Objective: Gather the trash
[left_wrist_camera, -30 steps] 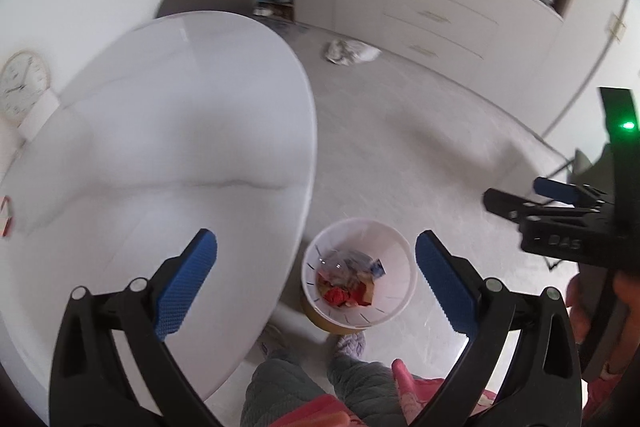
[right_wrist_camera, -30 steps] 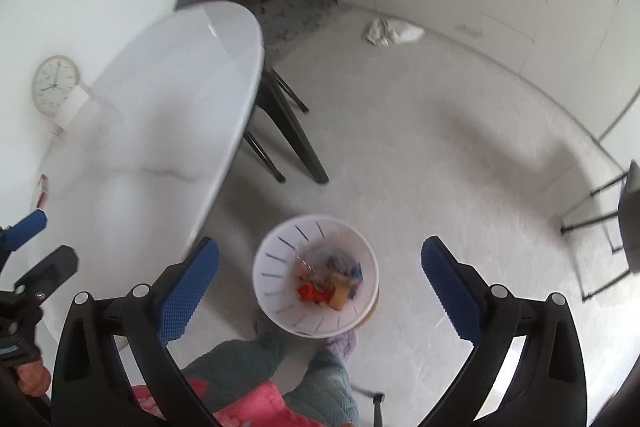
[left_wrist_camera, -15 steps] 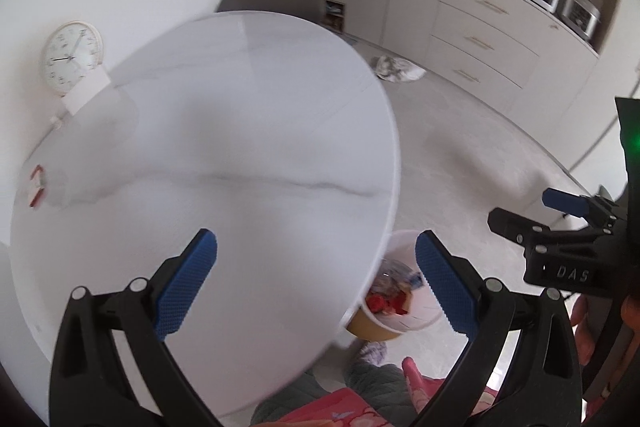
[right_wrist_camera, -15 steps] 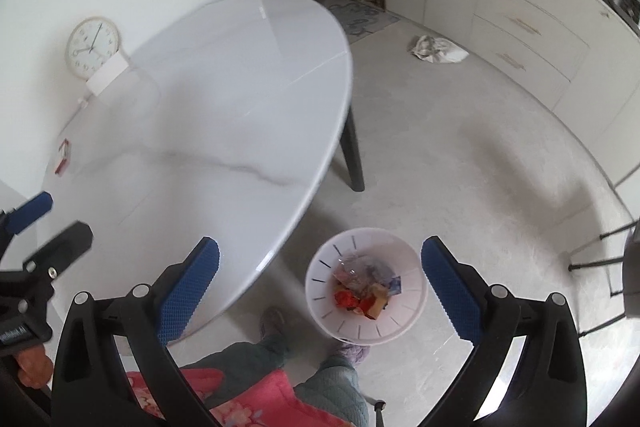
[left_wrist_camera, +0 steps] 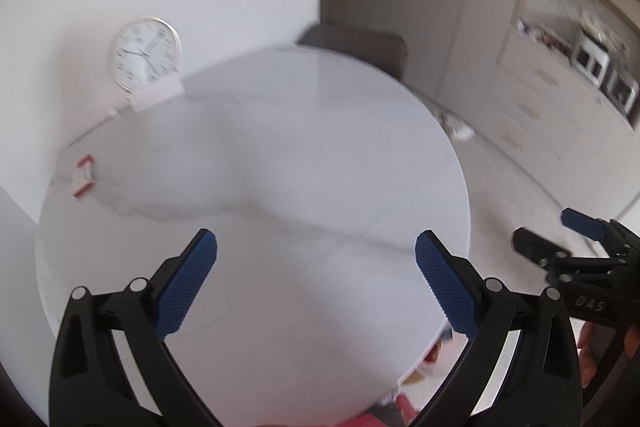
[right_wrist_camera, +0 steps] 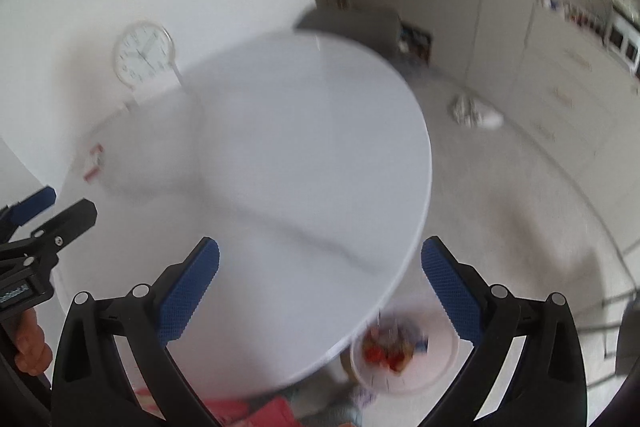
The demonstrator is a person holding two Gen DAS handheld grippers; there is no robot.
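A small red and white wrapper [left_wrist_camera: 83, 175] [right_wrist_camera: 93, 163] lies at the far left of the round white marble table [left_wrist_camera: 280, 163] [right_wrist_camera: 304, 131]. My left gripper [left_wrist_camera: 316, 267] hovers open over the near half of the table, holding nothing. My right gripper [right_wrist_camera: 320, 271] is open and empty too, above the table's near right edge. The white trash bin [right_wrist_camera: 434, 369] stands on the floor under that edge, with red and mixed scraps inside. In the left wrist view only a sliver of the bin [left_wrist_camera: 434, 355] shows past the table rim.
A round wall clock [left_wrist_camera: 145, 54] [right_wrist_camera: 143, 58] leans at the table's far left. A grey chair [left_wrist_camera: 356, 41] stands behind the table. A crumpled white cloth [right_wrist_camera: 476, 111] lies on the floor before the cabinets [right_wrist_camera: 568, 75]. The person's legs in pink [right_wrist_camera: 256, 411] are below.
Both grippers have risen and tilted from the bin toward the table. The table now fills both views, the bin has slid to the lower right, and the wrapper has come into sight.
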